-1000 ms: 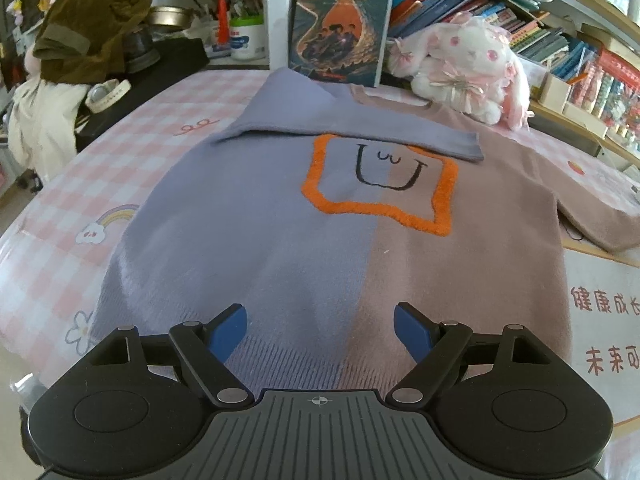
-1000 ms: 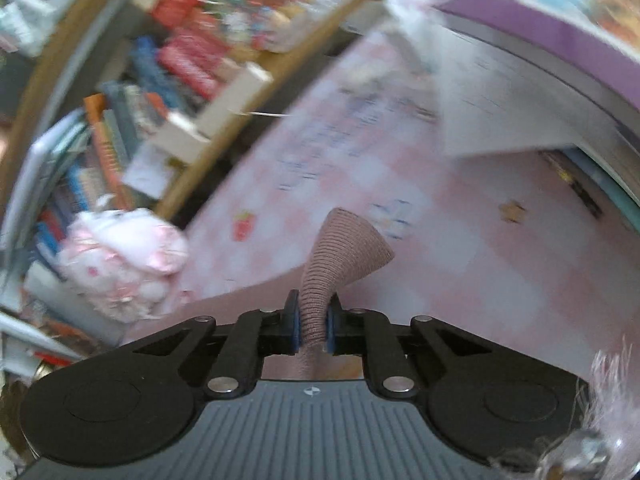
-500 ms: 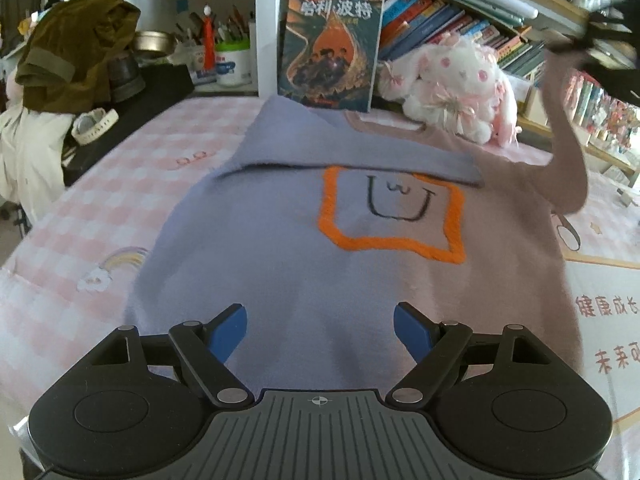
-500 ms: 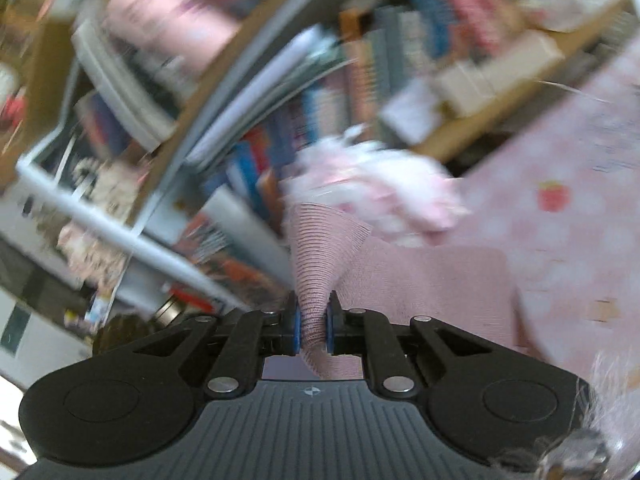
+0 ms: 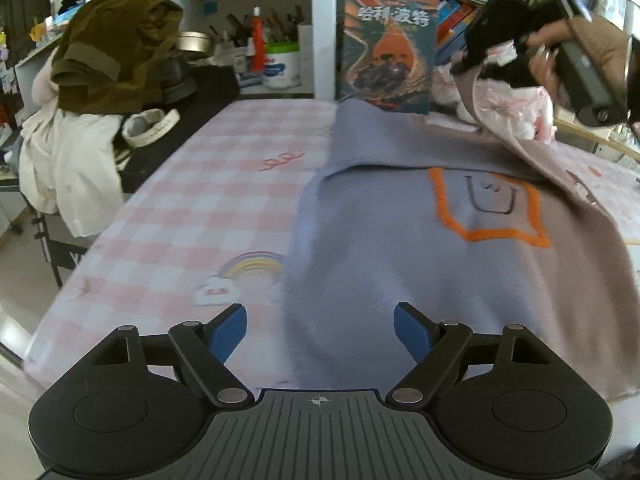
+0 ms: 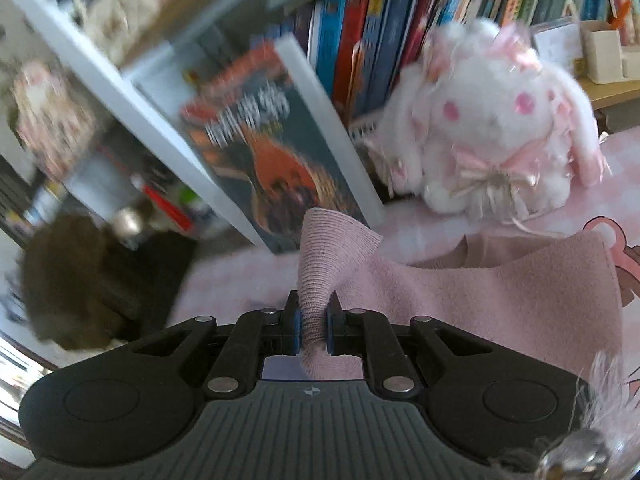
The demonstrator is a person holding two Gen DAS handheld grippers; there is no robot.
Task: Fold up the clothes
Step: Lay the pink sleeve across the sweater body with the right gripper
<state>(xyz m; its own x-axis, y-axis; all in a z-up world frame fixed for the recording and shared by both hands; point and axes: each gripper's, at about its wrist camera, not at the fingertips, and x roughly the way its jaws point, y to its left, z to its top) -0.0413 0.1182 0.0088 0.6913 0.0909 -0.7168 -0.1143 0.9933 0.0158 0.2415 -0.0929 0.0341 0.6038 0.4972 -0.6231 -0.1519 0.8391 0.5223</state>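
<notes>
Our right claw lifts the sweater's cuff.
Our left claw gapes wide, empty, over the near hem of the sweater, which lies on the pink checked table, its brown sleeve raised at the far right.

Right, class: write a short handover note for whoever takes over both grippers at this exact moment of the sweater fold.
Left gripper: open, holding nothing, hovering over the hem of the two-tone lavender and mauve knitted sweater on the pink checked table cover.
Right gripper: shut on the mauve ribbed sleeve cuff, lifted above the sweater near the white plush rabbit.
Done: lavender sleeve already folded across the chest.
Left: lay the mauve sleeve across, then fold the body.
</notes>
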